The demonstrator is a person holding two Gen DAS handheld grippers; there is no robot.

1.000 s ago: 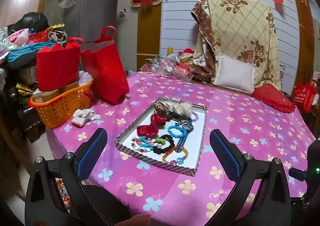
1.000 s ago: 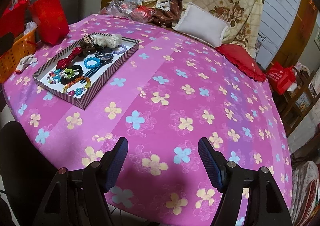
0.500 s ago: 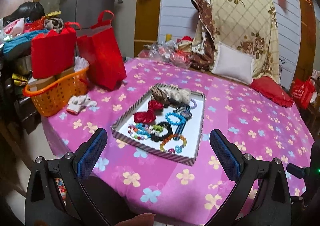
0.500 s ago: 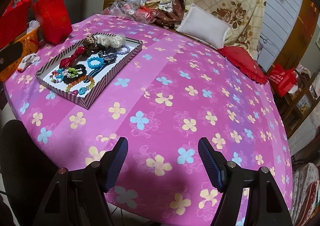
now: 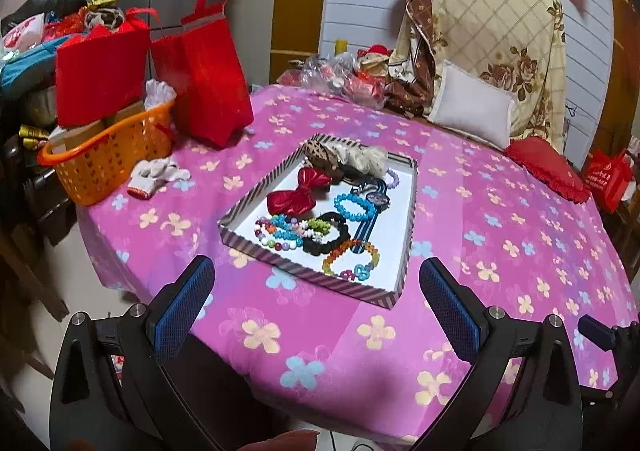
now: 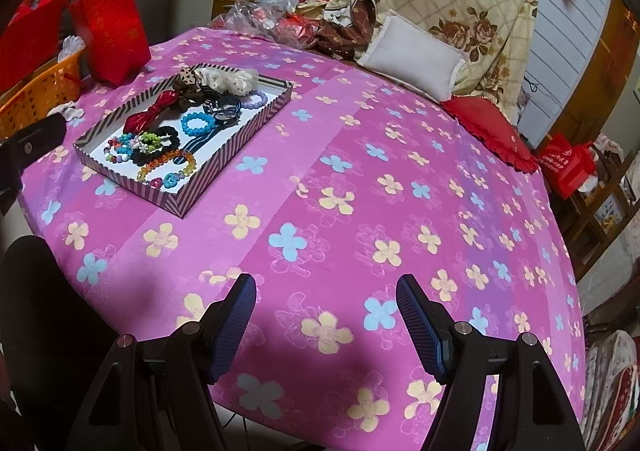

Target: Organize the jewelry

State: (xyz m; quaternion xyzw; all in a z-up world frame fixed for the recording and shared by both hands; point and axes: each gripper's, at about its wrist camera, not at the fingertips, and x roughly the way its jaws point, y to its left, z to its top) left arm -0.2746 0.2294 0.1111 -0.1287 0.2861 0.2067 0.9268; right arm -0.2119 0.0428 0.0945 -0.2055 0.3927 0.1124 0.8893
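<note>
A striped shallow tray (image 5: 394, 293) sits on the pink flowered tablecloth and also shows in the right wrist view (image 6: 182, 207). It holds a red bow (image 5: 298, 195), a blue bead bracelet (image 5: 354, 207), a black scrunchie (image 5: 332, 235), an orange bead bracelet (image 5: 352, 257), mixed beads (image 5: 280, 231), a leopard scrunchie (image 5: 320, 155) and a cream scrunchie (image 5: 364, 155). My left gripper (image 5: 316, 291) is open and empty, above the table's near edge in front of the tray. My right gripper (image 6: 326, 311) is open and empty over bare cloth, well right of the tray.
An orange basket (image 5: 100, 155) and red gift bags (image 5: 204, 67) stand at the table's left. White gloves (image 5: 158, 173) lie beside the basket. A white pillow (image 5: 472, 107), red cushion (image 5: 548, 171) and plastic-wrapped clutter (image 5: 340, 75) line the far side.
The left wrist view has risen and tipped down toward the tray. The right gripper has moved slightly forward over the cloth. Both grippers stay open.
</note>
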